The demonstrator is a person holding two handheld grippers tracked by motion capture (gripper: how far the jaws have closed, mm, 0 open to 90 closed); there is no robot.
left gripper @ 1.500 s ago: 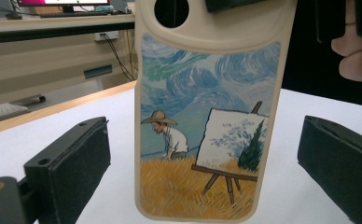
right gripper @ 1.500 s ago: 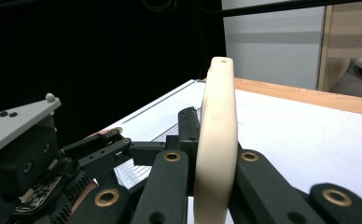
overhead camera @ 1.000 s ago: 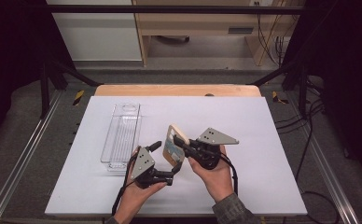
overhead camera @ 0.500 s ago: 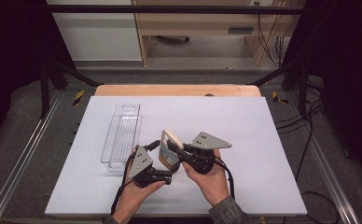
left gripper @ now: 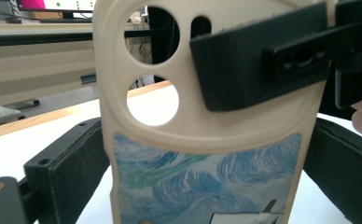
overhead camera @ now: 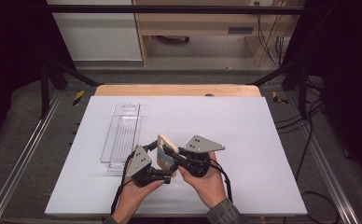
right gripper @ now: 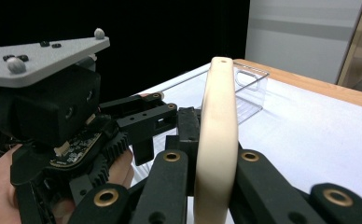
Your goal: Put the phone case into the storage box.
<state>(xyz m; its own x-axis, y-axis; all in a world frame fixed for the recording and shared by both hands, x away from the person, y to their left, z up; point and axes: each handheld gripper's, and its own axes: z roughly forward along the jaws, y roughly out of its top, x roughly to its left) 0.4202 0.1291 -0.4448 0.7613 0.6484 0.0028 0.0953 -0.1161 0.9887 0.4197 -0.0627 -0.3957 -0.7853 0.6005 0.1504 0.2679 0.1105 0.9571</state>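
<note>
Cream phone case (overhead camera: 164, 151) | tilted more upright than before, handover underway | right claw (right gripper: 215, 186) clamps it | left claw (left gripper: 207, 158) straddles its sides, contact unclear

Left gripper (overhead camera: 158, 164): black body, grey 3-cornered plate with dark screws, black cable trailing near. Right gripper (overhead camera: 173, 158): black body, grey plate with small screws, black cable. Jaws: black, flat pads, brass-ringed pivot holes, toothed black gears. Sleeve (overhead camera: 223, 213): grey, at right wrist.
</note>
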